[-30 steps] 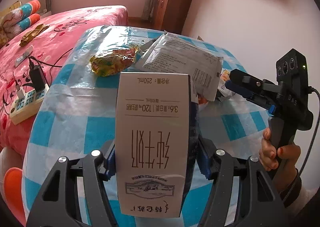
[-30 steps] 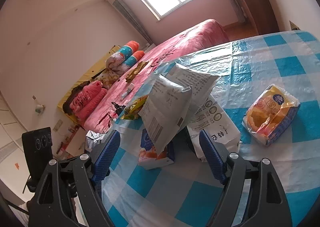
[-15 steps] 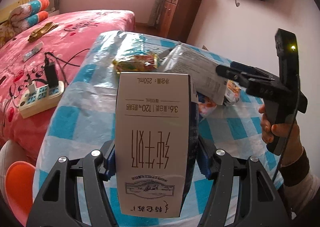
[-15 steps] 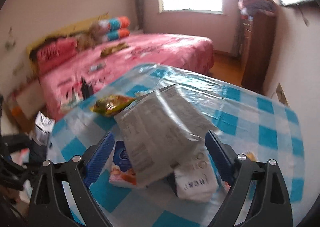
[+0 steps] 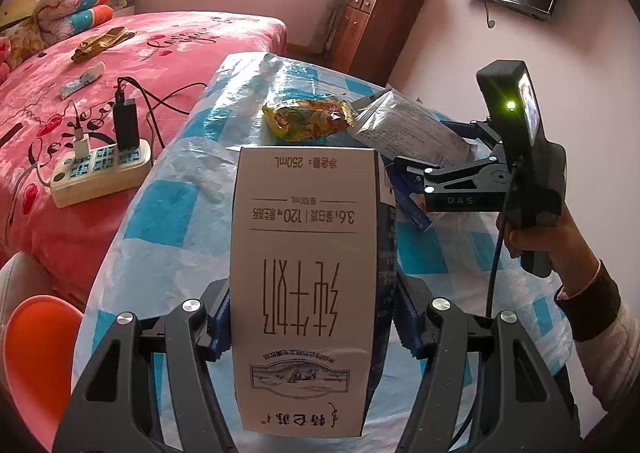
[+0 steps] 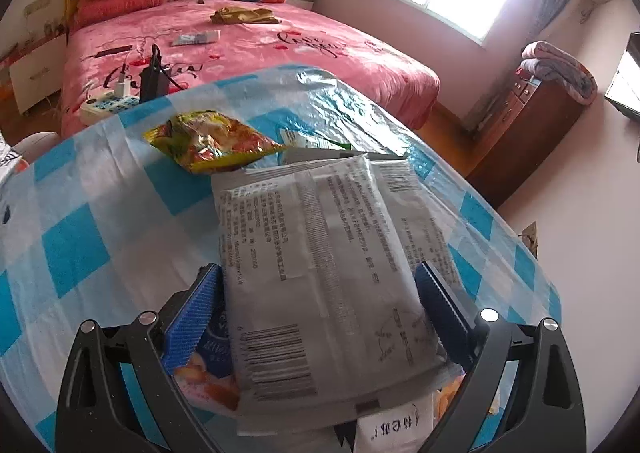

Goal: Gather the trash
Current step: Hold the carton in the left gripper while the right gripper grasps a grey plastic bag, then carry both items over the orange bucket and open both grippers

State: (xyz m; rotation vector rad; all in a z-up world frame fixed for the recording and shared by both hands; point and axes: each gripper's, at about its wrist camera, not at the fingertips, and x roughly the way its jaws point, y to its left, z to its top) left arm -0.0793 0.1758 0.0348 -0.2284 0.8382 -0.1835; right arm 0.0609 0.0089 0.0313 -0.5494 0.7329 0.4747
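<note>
A white 250 mL milk carton (image 5: 304,273) stands upright between the pads of my left gripper (image 5: 306,317), which is shut on it above the blue-checked table (image 5: 168,205). My right gripper (image 6: 316,305) is open, its blue pads flanking a grey foil pouch (image 6: 320,253) that lies on top of a pile. Under the pouch lie a blue snack packet (image 6: 208,357) and a white carton (image 6: 396,425). A yellow snack bag (image 6: 208,141) lies just beyond. In the left wrist view the right gripper (image 5: 440,149) reaches over the pouch (image 5: 408,129), held by a hand.
A pink bed (image 5: 80,101) borders the table's left side, with a power strip (image 5: 100,169) and plugged chargers near its edge. An orange stool (image 5: 36,337) sits low on the left. A wooden cabinet (image 5: 376,29) stands behind the table.
The right gripper rolled upright, widened its jaws and moved in over the grey pouch. The left gripper shifted sideways, still holding the milk carton.
</note>
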